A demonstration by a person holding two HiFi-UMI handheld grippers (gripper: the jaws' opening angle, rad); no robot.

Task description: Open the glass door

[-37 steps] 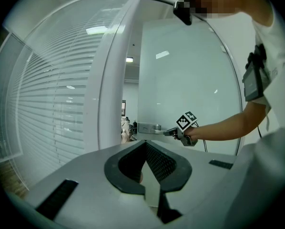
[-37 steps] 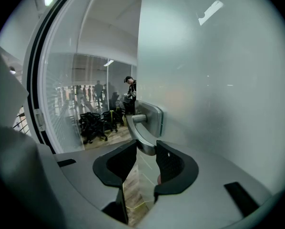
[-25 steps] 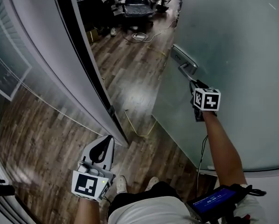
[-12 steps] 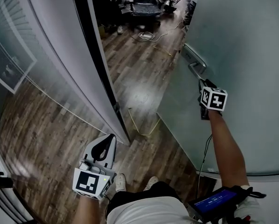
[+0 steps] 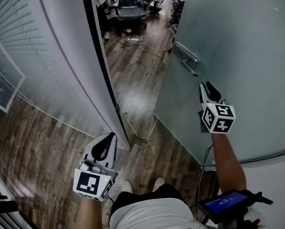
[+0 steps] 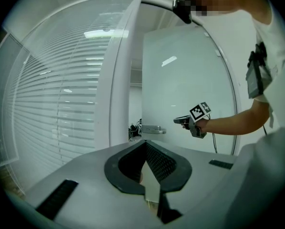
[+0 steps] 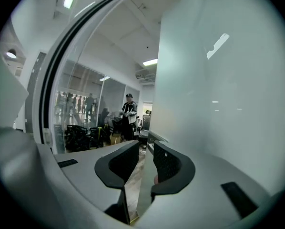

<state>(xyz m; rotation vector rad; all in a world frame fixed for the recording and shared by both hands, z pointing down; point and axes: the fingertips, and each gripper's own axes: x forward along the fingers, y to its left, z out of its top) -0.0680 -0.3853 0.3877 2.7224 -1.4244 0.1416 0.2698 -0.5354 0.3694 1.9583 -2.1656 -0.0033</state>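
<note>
The glass door already stands part way open, and the wooden floor shows through the gap. The right claw is not on the handle; it sits just below it, near the glass. Its jaws are apart with nothing between them, and they have just been closing a little. The left claw hangs low, clenched on nothing. I think the step now is swinging the door wider. Next, the right claw must push the glass or grab the handle

A white T-shirt. The left gripper and right gripper are pale grey with black pads, each bearing a black-and-white marker cube — and a thin black cable trails from the right one.
</note>
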